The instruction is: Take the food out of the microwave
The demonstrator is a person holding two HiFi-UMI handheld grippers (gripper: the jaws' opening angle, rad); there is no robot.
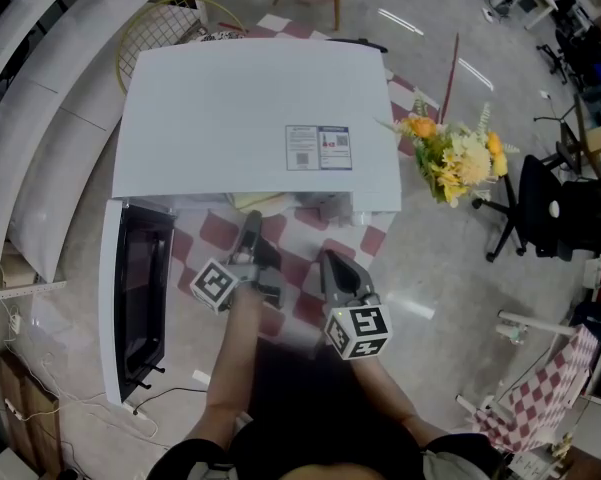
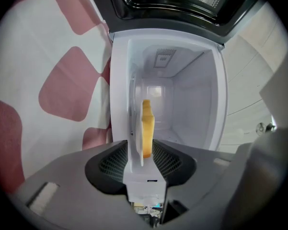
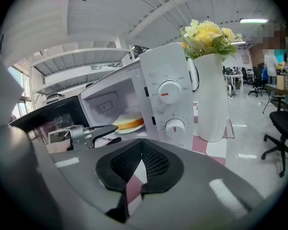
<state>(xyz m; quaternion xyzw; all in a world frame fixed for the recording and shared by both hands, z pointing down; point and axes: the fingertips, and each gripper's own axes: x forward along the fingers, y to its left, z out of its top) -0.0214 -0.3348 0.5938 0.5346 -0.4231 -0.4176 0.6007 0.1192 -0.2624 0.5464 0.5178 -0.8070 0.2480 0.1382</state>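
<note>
At the mouth of the open microwave (image 1: 250, 118) lies the food (image 2: 147, 123), a pale yellow slab on a white plate (image 2: 134, 128). In the right gripper view the plate sits on the cavity floor, its near rim at the front opening. The left gripper (image 2: 143, 152) pinches that near rim, both jaw pads pressed against the plate with the food's edge just beyond them. Its view is rolled onto its side, so the plate shows edge-on and upright, with the bare white cavity behind it. The microwave's dark-windowed door (image 1: 140, 288) hangs fully swung out at the left. The right gripper (image 3: 141, 159) hangs in front of the control panel, near the two dials (image 3: 168, 91). Its jaws are pressed together at the tips with nothing between them. The microwave stands on a pink-and-white checked cloth (image 2: 62, 85). Just right of it is a white vase (image 3: 211, 99) of yellow flowers (image 3: 208, 32), and a black office chair (image 1: 540, 203) stands on the grey floor beyond
</note>
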